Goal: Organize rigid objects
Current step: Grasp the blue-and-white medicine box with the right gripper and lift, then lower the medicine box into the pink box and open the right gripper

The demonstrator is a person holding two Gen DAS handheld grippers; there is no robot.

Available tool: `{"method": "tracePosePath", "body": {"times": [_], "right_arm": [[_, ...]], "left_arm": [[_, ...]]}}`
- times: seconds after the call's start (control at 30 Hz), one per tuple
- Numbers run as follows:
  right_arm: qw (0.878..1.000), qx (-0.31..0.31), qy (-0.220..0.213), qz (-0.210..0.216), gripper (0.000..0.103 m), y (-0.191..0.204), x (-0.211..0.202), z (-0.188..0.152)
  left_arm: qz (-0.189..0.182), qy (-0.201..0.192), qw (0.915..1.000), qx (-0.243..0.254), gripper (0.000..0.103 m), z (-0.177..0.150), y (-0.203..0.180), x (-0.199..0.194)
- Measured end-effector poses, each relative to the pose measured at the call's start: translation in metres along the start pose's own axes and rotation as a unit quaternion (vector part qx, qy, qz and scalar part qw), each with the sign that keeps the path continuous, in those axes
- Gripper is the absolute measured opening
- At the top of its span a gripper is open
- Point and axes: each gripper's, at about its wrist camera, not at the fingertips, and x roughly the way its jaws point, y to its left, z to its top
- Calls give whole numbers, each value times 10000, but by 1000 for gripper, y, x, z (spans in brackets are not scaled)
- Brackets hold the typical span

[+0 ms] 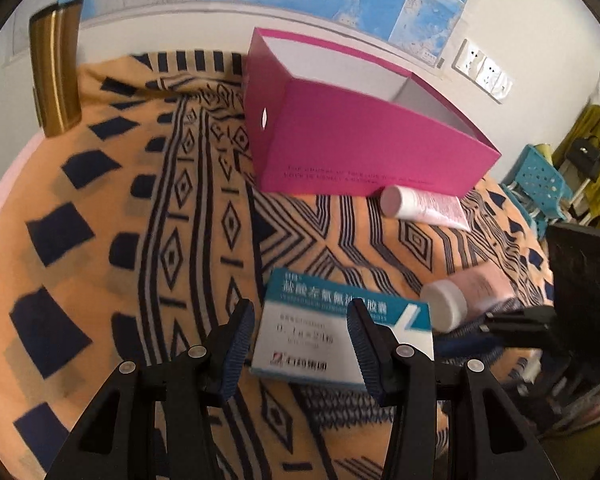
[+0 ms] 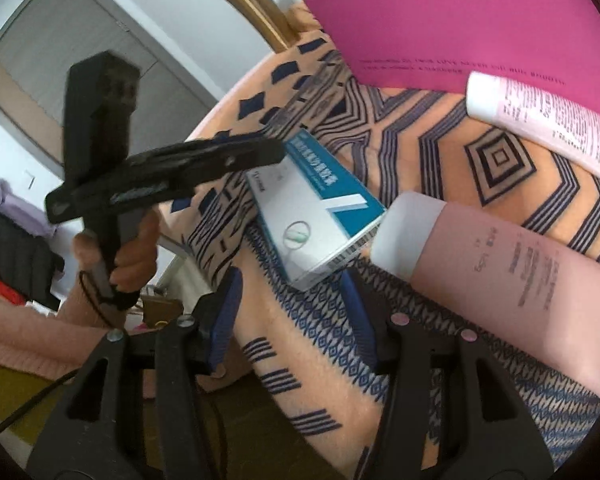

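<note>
A white and teal medicine box [image 1: 332, 332] [image 2: 316, 216] lies flat on the patterned cloth [image 1: 140, 240]. My left gripper [image 1: 300, 308] hovers over it, jaws apart; one pad crosses the box's middle and neither presses it. From the right wrist view the left gripper [image 2: 278, 152] shows side-on above the box's far end. My right gripper [image 2: 292, 292] is open over bare cloth, just short of the box. A pink tube with a white cap [image 2: 500, 280] [image 1: 472, 288] lies beside it. An open magenta box [image 1: 360, 148] [image 2: 460, 20] stands behind, with a white tube [image 1: 424, 204] [image 2: 548, 120] at its base.
A gold post [image 1: 56, 72] [image 2: 260, 4] stands at the table's far left edge. A hand [image 2: 132, 256] holds the left gripper's handle off the table's edge. Wall sockets [image 1: 484, 70] and a blue plastic stool [image 1: 540, 184] lie beyond the table on the right.
</note>
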Motion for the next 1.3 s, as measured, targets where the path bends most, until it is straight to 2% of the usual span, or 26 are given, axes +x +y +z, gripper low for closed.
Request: {"method": "tracePosePath", "body": {"times": [0.1, 0.37, 0.6, 0.73, 1.0, 1.3], "right_arm": [[9999, 118, -89, -52, 54, 0, 5, 8], [9987, -67, -300, -406, 54, 6, 14, 23], [9967, -63, -367, -726, 54, -1, 26, 37], [9963, -140, -353, -773, 54, 0, 29, 44], [9943, -312, -598, -821, 54, 7, 5, 58], [9881, -463, -1086, -990, 54, 10, -46, 74]], "left_arm": [[-85, 78, 9999, -88, 49, -4, 6, 3], [-150, 64, 9995, -269, 49, -9, 17, -3], [-33, 27, 9996, -288, 49, -11, 15, -5], [-44, -48, 9993, -380, 49, -10, 15, -11], [-155, -390, 9989, -206, 49, 9, 1, -29], [-289, -844, 9959, 146, 49, 51, -26, -45]]}}
